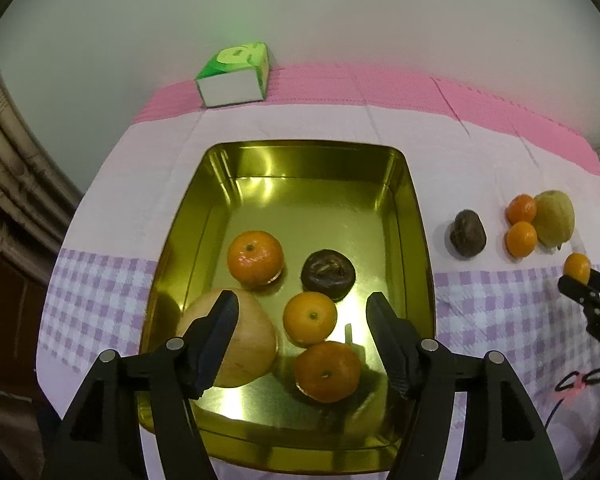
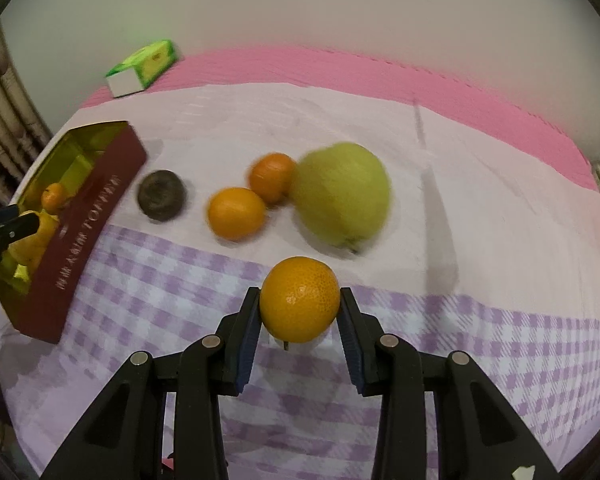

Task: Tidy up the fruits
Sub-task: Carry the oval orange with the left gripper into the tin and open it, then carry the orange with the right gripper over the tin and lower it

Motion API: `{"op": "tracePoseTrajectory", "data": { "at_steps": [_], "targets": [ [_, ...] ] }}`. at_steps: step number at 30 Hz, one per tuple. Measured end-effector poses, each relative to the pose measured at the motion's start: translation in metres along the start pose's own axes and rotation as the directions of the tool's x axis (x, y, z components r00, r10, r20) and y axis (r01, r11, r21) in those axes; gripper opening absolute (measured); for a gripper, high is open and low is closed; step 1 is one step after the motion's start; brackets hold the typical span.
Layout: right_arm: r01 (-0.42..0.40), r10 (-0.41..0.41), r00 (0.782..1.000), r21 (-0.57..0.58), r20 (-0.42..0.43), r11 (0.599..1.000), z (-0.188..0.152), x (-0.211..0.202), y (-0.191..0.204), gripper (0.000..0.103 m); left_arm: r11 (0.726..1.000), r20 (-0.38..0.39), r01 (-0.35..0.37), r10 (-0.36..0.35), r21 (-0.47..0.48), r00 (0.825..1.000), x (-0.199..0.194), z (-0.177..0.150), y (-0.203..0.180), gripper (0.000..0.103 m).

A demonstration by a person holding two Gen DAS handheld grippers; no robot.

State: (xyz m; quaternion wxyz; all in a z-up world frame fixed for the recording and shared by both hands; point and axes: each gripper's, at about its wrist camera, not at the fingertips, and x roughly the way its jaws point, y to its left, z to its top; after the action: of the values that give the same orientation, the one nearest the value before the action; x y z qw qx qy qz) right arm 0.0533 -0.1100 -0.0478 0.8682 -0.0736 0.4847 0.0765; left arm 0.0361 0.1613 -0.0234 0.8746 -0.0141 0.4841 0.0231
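Note:
A gold tray (image 1: pixel 300 146) holds three oranges (image 1: pixel 255 258), a dark brown fruit (image 1: pixel 328 274) and a pale pear (image 1: pixel 236 344). My left gripper (image 1: pixel 303 304) hangs open above them, its pads touching nothing. To the right, on the cloth, lie a second dark fruit (image 2: pixel 162 196), two oranges (image 2: pixel 237 213) and a green pear (image 2: pixel 342 194). My right gripper (image 2: pixel 300 296) is shut on another orange (image 2: pixel 299 304), lifted just off the checked cloth. From the right wrist view, the tray's red outer wall (image 2: pixel 96 204) is at the left.
A green tissue box (image 1: pixel 236 76) stands at the far left on a pink mat (image 1: pixel 420 88). The white and purple checked cloth (image 2: pixel 460 340) covers the table. Pipes (image 1: pixel 8 160) run down the left wall.

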Motion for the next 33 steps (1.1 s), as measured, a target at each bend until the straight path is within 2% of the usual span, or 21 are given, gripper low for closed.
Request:
{"op": "tracePoseTrajectory", "data": {
  "at_steps": [4, 6, 15, 18, 25, 33],
  "targets": [
    [-0.017, 0.017, 1.000, -0.055, 0.009, 0.998, 0.009, -0.003, 0.023, 0.035, 0.999, 0.011, -0.023, 0.024, -0.038, 1.000, -0.007, 0.001, 0.016, 0.072],
    [-0.024, 0.026, 1.000, -0.079, 0.014, 0.997, 0.012, -0.004, 0.034, 0.035, 0.996, 0.024, -0.034, 0.036, -0.080, 0.999, -0.013, 0.003, 0.031, 0.078],
    [-0.097, 0.102, 0.995, -0.186, 0.020, 0.978, 0.026, -0.008, 0.094, 0.035, 0.964, 0.038, -0.105, 0.118, -0.242, 0.992, -0.031, -0.006, 0.097, 0.081],
    [-0.135, 0.146, 0.989, -0.228, 0.031, 0.964, 0.034, -0.012, 0.119, 0.035, 0.952, 0.034, -0.111, 0.125, -0.285, 0.992, -0.031, -0.008, 0.111, 0.081],
    [-0.208, 0.231, 0.972, -0.332, 0.031, 0.920, 0.048, -0.008, 0.177, 0.035, 0.955, 0.046, -0.114, 0.131, -0.273, 0.990, -0.032, -0.007, 0.108, 0.081],
    [-0.211, 0.230, 0.973, -0.394, 0.001, 0.895, 0.054, 0.013, 0.215, 0.035, 0.954, 0.036, -0.119, 0.134, -0.276, 0.990, -0.028, -0.005, 0.108, 0.081]
  ]
}}
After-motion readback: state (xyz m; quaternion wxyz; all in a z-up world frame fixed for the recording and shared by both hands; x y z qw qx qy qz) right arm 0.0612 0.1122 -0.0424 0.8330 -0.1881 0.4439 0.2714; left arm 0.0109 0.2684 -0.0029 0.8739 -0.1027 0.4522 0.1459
